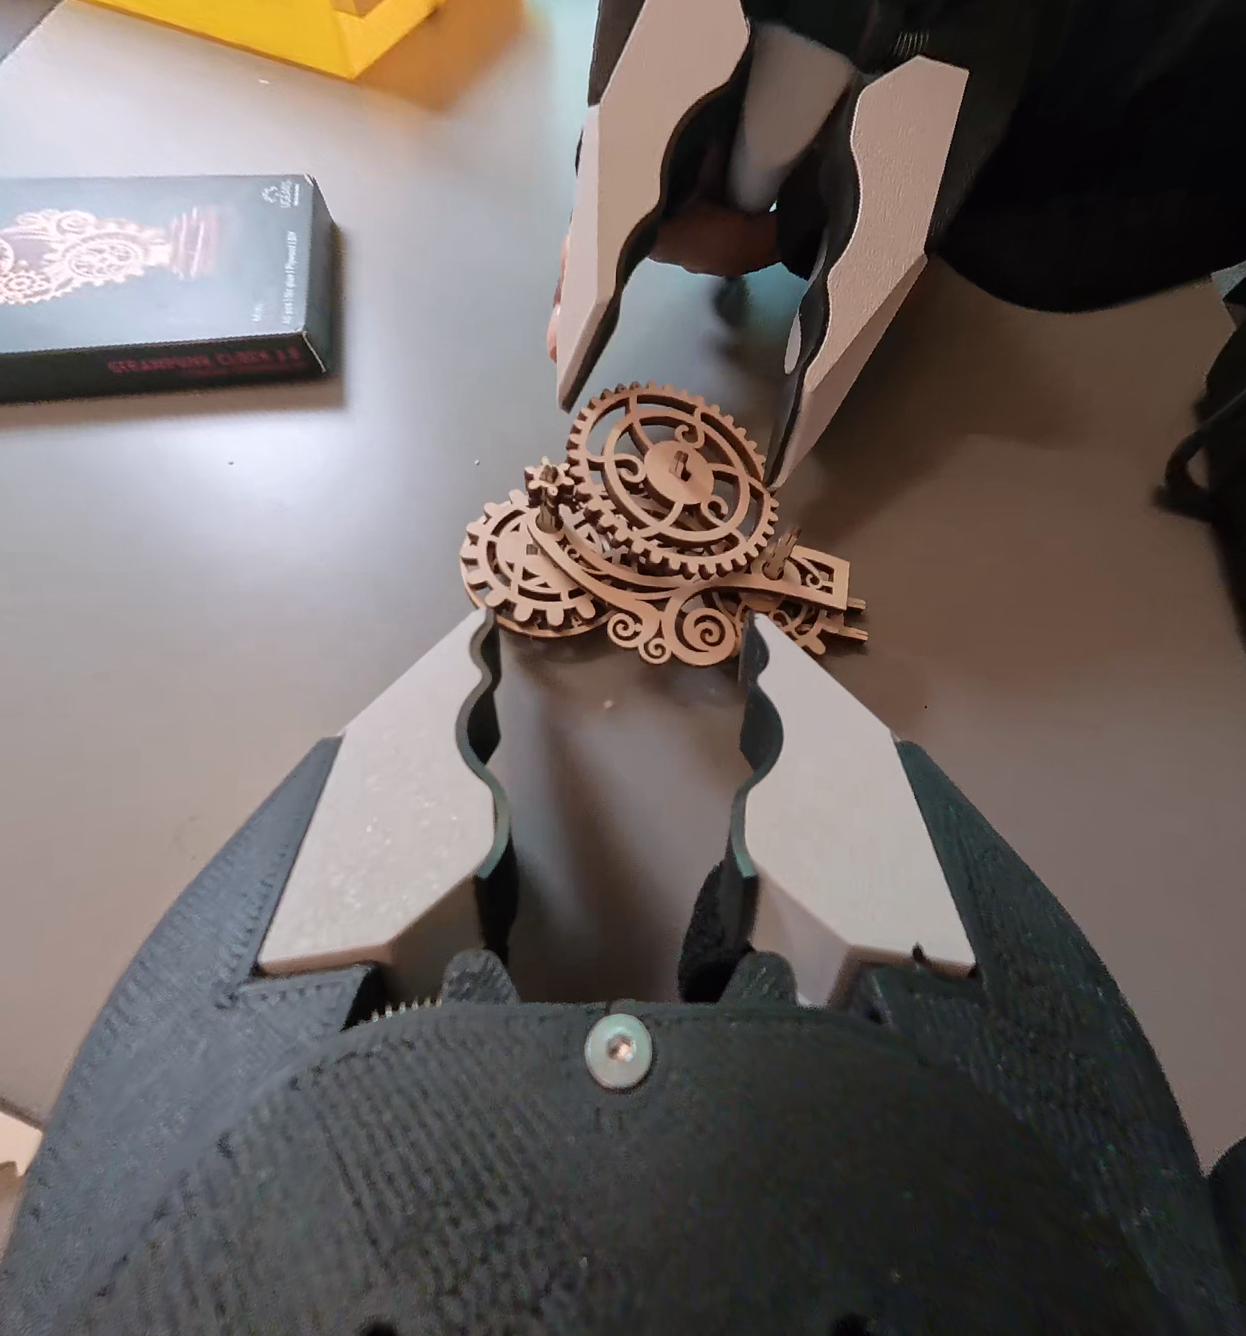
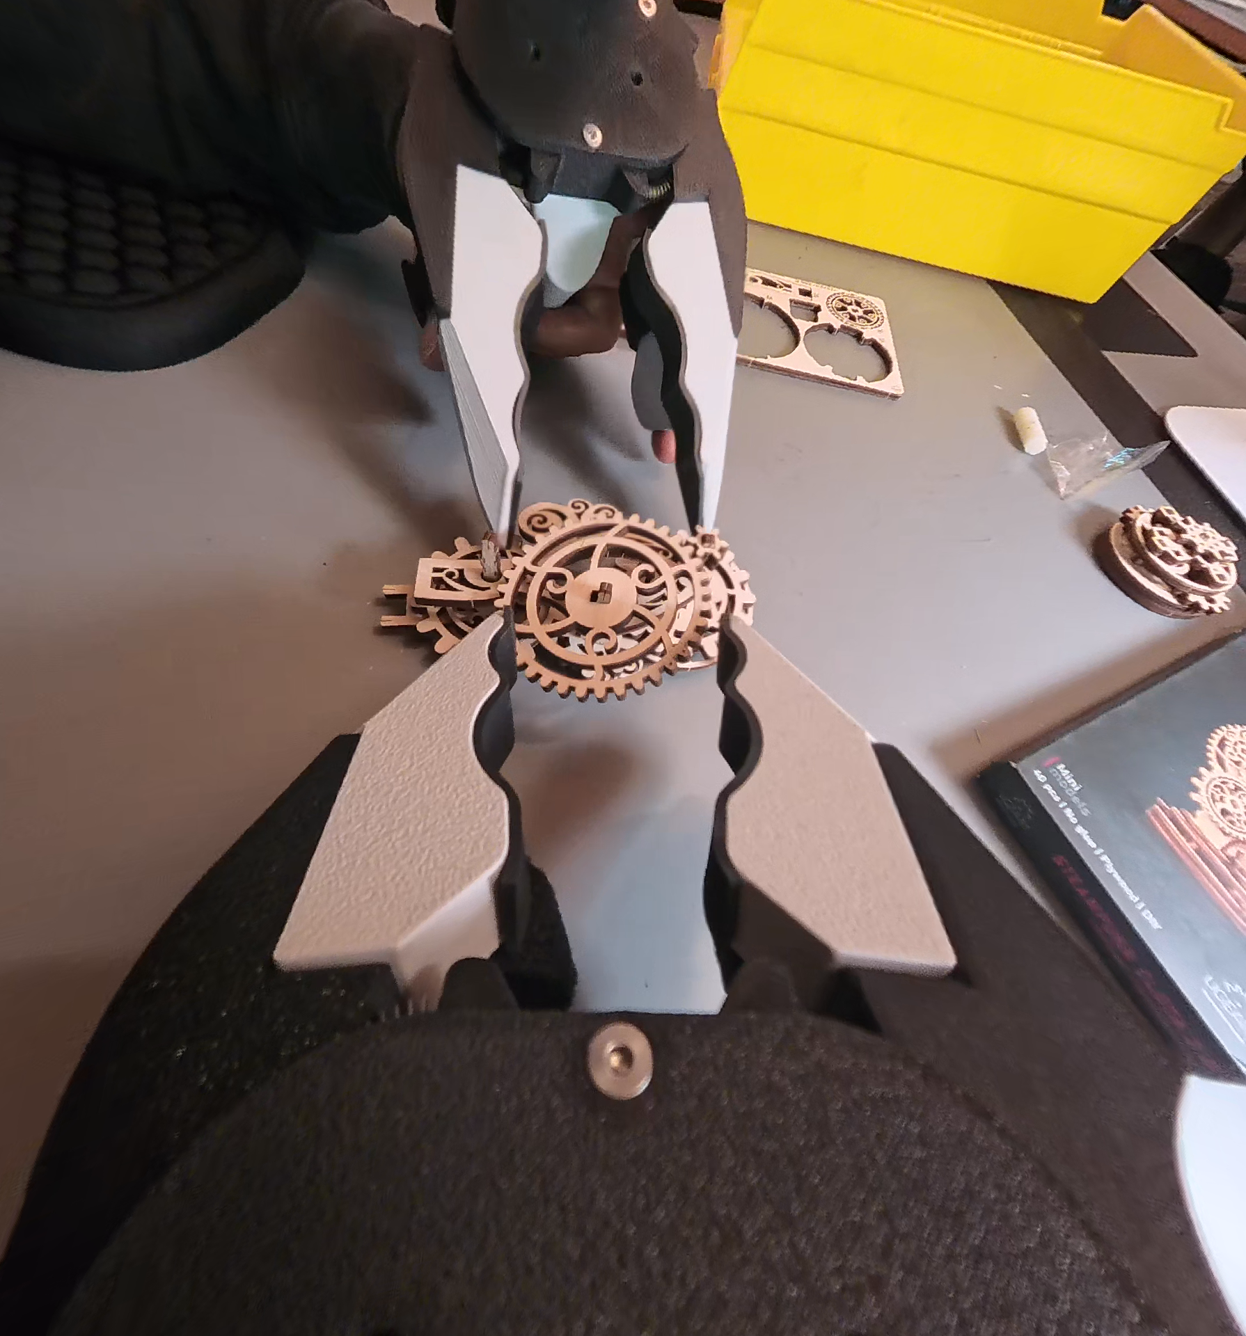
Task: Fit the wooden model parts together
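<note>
Wooden gear model point(image 1: 649, 535): flat on the grey table point(image 1: 244, 578), between the two tongs. A large openwork gear point(image 2: 602, 604) lies on top, smaller cogs and scrollwork beneath it, and a rectangular tab end to one side.

Left tongs point(image 1: 616, 629): jaws spread wide, nothing held. The tips rest at the near scrollwork edge of the model, one at each side of it; whether they press on the wood cannot be told.

Right tongs point(image 2: 609, 636): jaws likewise spread wide, empty, tips set either side of the large gear's rim. Seen from the left wrist view, one tip is at the gear's edge and the other hangs just above it.

Black product box point(image 1: 135, 289): lying flat on the table, well apart from the model, gear picture on its face.

Yellow bin point(image 2: 967, 130): at the far edge of the table.

Punched-out wooden sheet point(image 2: 822, 332): flat, near the bin, round holes where parts were.

Small assembled gear piece point(image 2: 1170, 571): separate, near the box.

Clear plastic wrapper point(image 2: 1090, 463) and a small white piece point(image 2: 1025, 426): beside each other, beyond the gear piece.
</note>
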Action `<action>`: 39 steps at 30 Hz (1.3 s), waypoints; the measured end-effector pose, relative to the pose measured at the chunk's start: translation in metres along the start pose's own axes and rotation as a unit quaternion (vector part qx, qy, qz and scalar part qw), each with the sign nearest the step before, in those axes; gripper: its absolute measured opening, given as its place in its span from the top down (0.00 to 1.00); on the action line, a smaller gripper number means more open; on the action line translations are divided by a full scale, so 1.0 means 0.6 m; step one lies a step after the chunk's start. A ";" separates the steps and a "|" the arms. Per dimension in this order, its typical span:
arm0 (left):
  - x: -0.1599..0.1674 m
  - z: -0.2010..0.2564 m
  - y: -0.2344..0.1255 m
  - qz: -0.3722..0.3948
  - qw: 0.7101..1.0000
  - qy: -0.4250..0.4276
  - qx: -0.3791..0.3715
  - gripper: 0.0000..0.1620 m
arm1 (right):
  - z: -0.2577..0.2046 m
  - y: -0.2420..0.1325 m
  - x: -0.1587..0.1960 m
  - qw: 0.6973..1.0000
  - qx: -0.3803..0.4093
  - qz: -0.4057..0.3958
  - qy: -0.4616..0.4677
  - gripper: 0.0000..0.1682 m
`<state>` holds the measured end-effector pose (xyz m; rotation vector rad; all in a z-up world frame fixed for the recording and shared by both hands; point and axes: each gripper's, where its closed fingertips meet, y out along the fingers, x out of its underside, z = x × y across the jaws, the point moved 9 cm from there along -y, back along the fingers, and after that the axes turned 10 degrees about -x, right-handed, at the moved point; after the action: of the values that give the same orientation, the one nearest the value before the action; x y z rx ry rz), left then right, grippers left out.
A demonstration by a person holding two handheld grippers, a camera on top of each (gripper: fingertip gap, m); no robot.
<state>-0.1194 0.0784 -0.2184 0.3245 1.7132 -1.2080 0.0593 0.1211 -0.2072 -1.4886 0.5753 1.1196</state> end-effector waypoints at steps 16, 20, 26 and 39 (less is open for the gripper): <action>-0.003 -0.003 0.008 -0.011 1.000 0.006 0.014 0.65 | 0.002 -0.004 -0.002 1.000 0.002 0.005 -0.004 0.72; -0.004 -0.005 0.007 -0.005 1.000 0.003 0.012 0.64 | 0.003 -0.011 -0.005 1.000 0.004 0.007 -0.002 0.65; -0.007 -0.008 0.007 0.008 1.000 0.004 0.011 0.59 | 0.001 -0.006 -0.001 1.000 0.003 -0.008 0.001 0.60; -0.011 -0.010 0.016 -0.001 0.999 0.016 0.029 0.64 | -0.002 0.000 0.000 1.000 -0.001 -0.006 -0.011 0.64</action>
<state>-0.1132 0.0896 -0.2184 0.3773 1.7086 -1.2619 0.0599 0.1200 -0.2070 -1.4773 0.5494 1.1268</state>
